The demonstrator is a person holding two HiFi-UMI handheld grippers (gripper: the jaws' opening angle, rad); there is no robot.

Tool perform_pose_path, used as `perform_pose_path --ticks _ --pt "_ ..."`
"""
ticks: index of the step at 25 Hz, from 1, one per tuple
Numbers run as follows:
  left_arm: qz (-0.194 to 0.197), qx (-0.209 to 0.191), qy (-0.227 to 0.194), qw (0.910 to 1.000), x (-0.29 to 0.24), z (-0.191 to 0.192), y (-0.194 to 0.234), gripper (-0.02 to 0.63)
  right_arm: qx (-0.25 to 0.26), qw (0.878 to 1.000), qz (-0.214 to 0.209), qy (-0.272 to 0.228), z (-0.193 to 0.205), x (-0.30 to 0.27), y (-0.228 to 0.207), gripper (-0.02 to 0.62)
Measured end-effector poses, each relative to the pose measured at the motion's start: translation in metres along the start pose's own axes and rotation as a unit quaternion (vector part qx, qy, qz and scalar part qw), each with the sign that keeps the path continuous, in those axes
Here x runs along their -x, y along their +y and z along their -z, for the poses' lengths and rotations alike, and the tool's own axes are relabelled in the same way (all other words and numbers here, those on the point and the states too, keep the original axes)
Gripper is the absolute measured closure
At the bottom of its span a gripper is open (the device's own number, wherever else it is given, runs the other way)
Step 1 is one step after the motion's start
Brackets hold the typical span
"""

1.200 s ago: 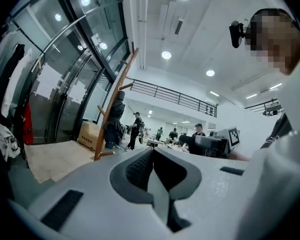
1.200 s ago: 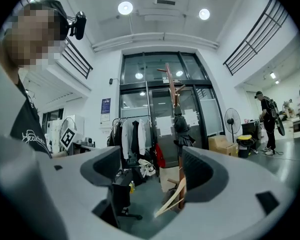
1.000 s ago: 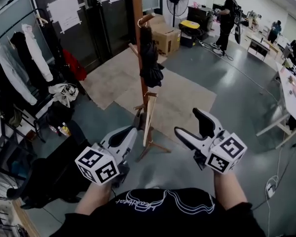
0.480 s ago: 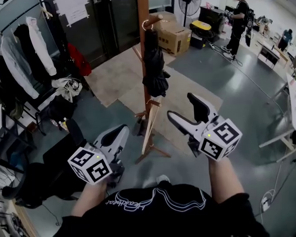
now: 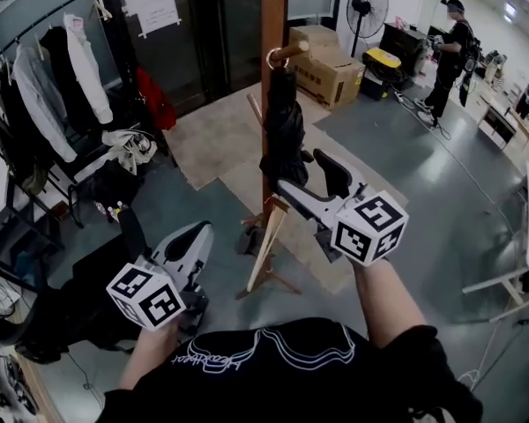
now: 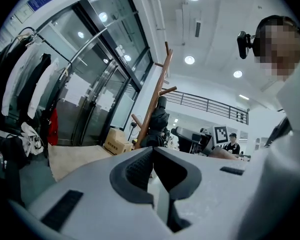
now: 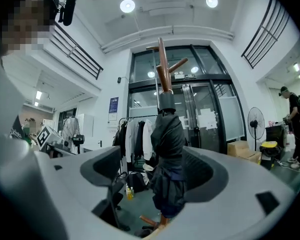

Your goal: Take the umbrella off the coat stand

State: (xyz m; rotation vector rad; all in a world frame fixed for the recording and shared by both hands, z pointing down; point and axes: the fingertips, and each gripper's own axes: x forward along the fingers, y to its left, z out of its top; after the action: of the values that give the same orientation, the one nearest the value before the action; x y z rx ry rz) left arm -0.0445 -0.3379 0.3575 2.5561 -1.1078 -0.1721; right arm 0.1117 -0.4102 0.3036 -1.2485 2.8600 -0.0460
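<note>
1. Up high, the black umbrella (image 5: 284,135) hangs folded on the wooden coat stand (image 5: 272,25), its top end hooked on a peg.
2. The right gripper (image 5: 303,174) is just in front of the umbrella's lower part, with its jaws spread wide.
3. In the right gripper view the umbrella shows between those jaws; they seem not to touch it, but that is hard to tell.
4. The left gripper (image 5: 197,232) is low, well away from the stand, with its jaws pressed together and nothing in them.
5. A rack of coats (image 5: 44,95) stands on the left, and a fan (image 5: 368,7) stands further back.
</note>
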Motion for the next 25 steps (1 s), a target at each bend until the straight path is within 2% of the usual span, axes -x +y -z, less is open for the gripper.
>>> perform_pose_path --ticks 12,18,25 --pt "-0.053 0.004 -0.023 0.9983 0.014 -0.009 0.038 0.6 0.014 0.999 0.026 0.023 0.02 -0.054 -0.033 0.213" --pt "-0.06 0.006 -0.033 0.9976 0.018 -0.014 0.047 0.6 0.026 0.998 0.054 0.024 0.021 -0.064 -0.046 0.218" --pt "-0.066 0.004 -0.032 0.9973 0.019 -0.015 0.055 0.6 0.014 0.997 0.07 0.032 0.029 -0.074 -0.058 0.239"
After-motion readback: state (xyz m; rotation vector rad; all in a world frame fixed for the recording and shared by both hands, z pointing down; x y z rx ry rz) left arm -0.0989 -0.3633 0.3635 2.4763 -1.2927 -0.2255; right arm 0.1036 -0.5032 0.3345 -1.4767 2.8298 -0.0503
